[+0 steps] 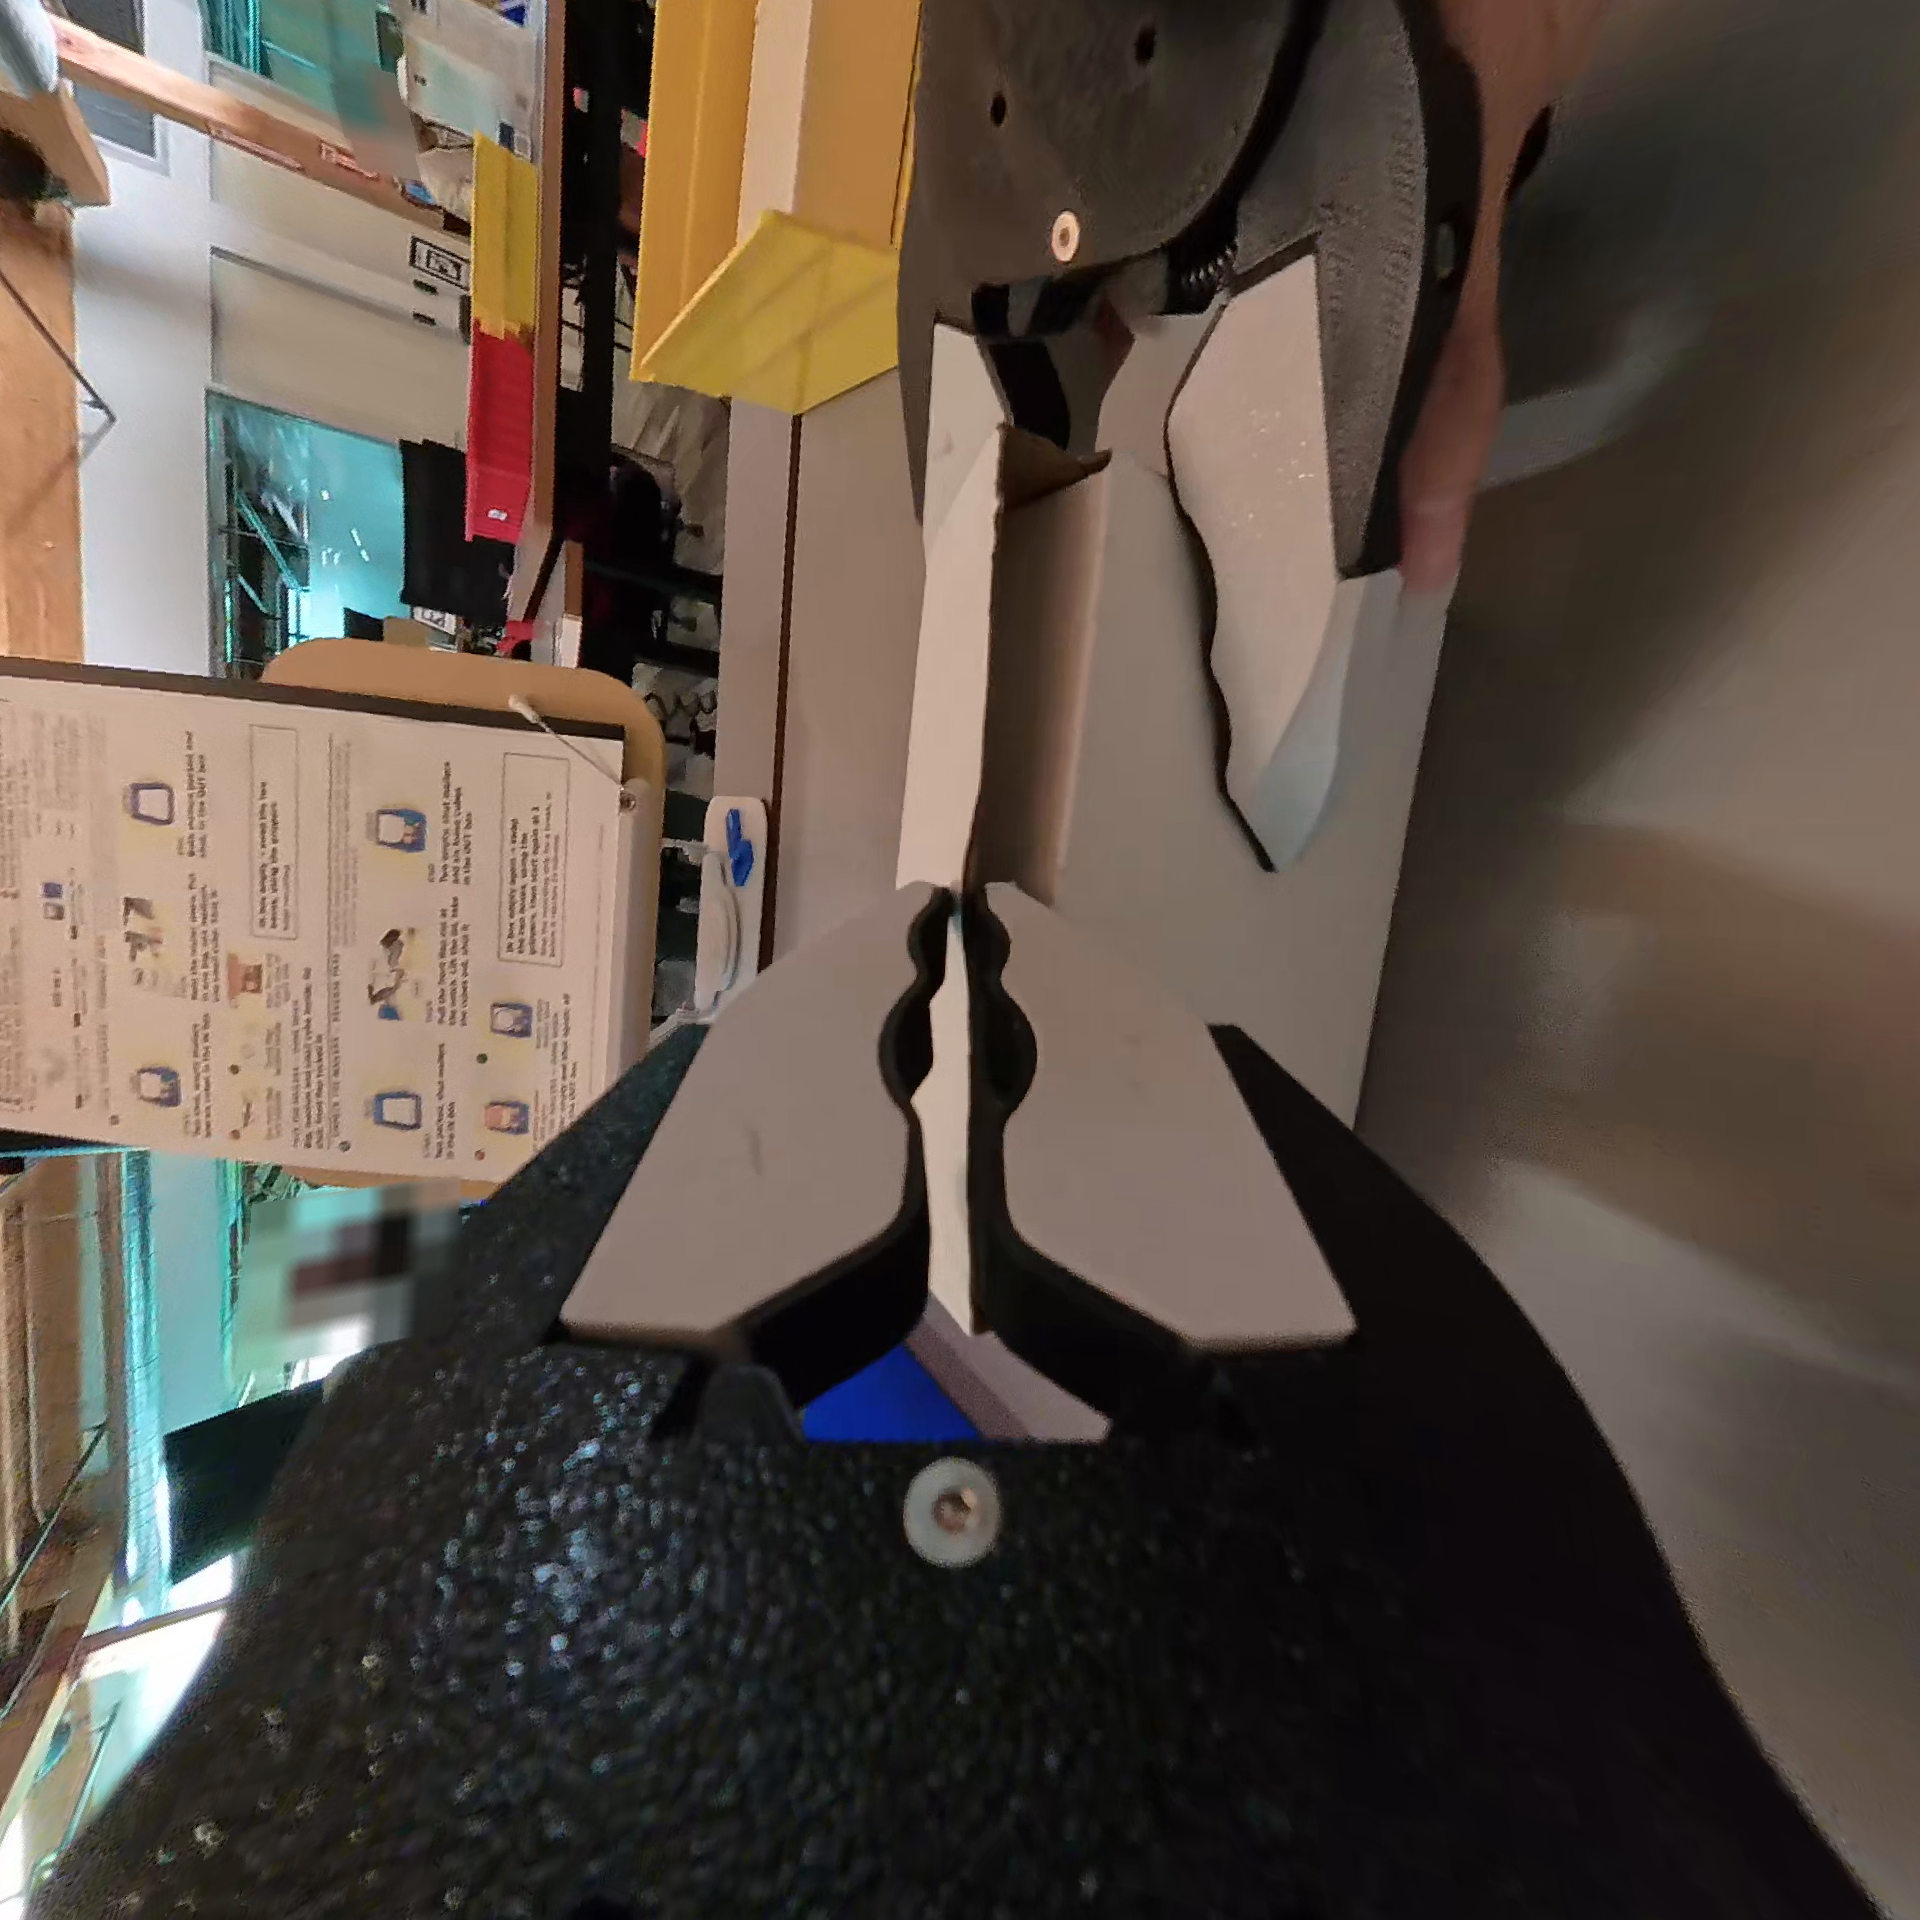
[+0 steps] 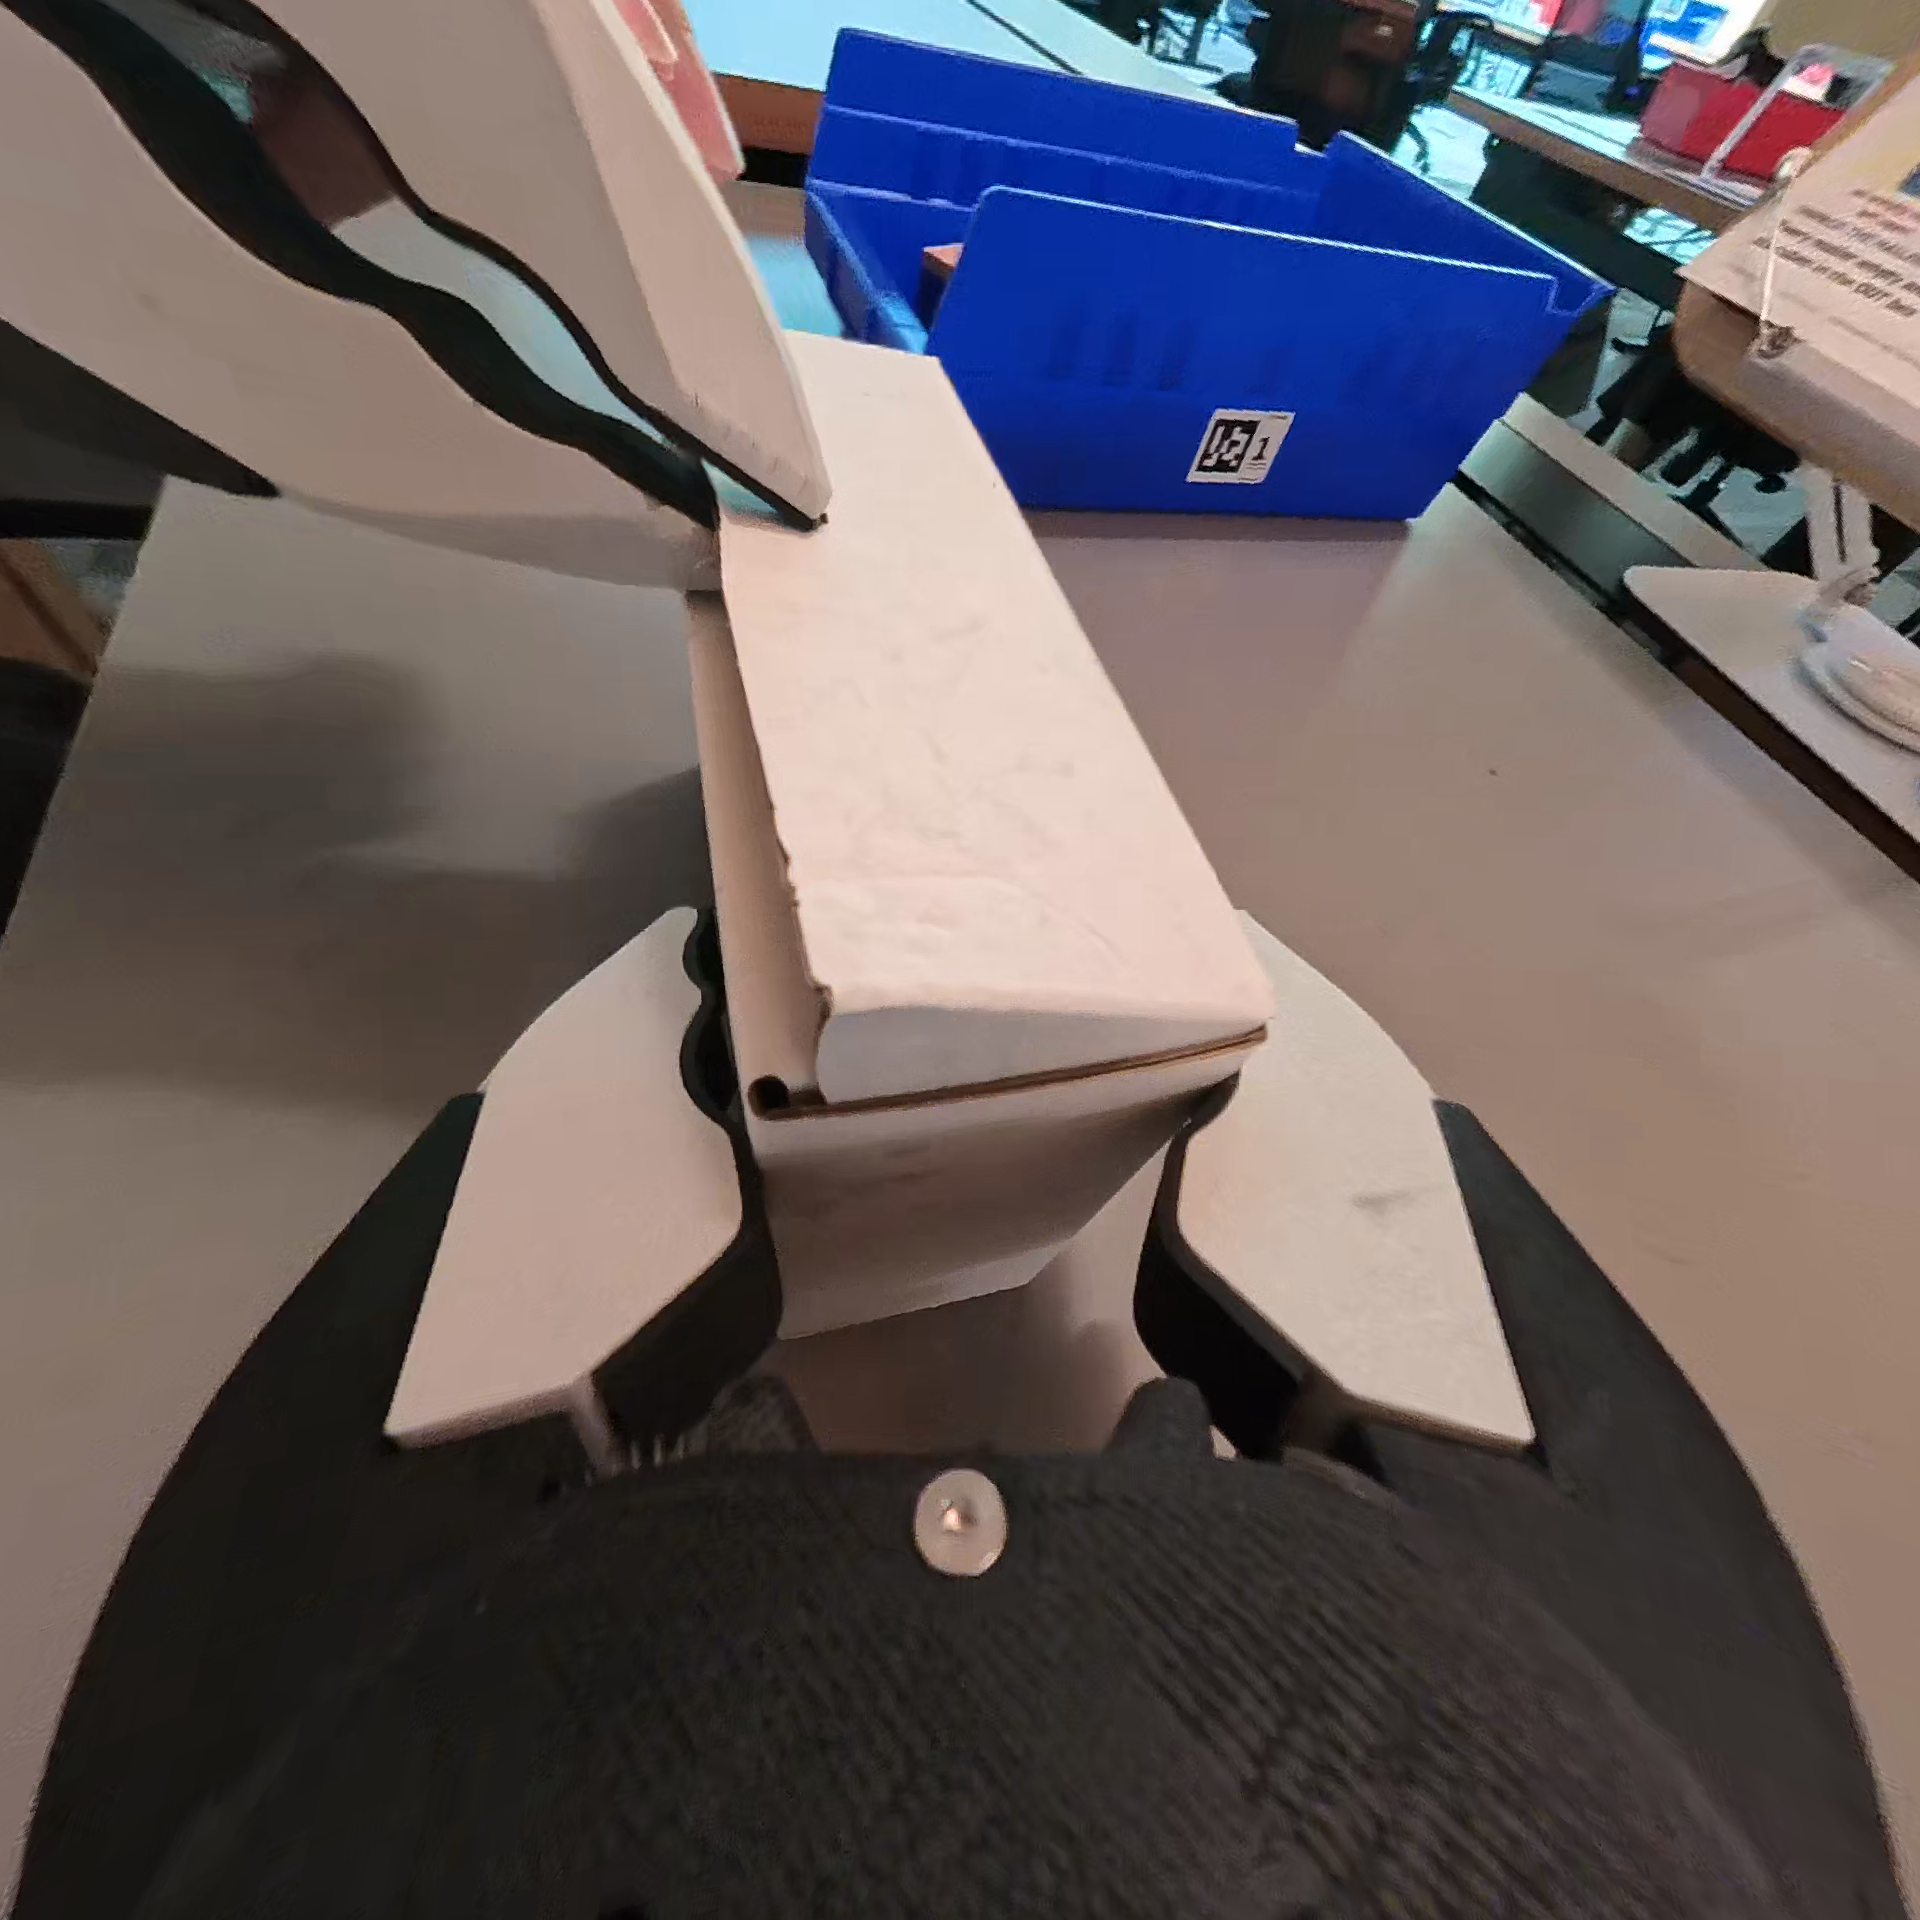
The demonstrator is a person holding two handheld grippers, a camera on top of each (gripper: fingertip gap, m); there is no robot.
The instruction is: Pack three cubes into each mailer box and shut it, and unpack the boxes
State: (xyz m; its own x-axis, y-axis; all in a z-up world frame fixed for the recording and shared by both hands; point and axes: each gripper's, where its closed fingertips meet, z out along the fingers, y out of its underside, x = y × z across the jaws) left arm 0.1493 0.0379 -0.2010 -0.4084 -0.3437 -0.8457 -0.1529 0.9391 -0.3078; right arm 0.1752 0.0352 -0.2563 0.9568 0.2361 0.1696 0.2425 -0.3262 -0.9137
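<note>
Both grippers clamped on one white mailer box above the table; lid handling in hand.

The grey table carries a blue bin at its far side, apart from the mailer box. The box is held between the tools: the right gripper grasps its near end across the width, and the left gripper is pinched tight on a thin white flap at the far end. Judgement: the lid is being opened or tucked; which cannot be told, and no cubes show. The next move calls for a firm right hold while the left swings the flap. The bin bears a small black-and-white marker tag; an instruction sheet stands nearby, unquoted.
</note>
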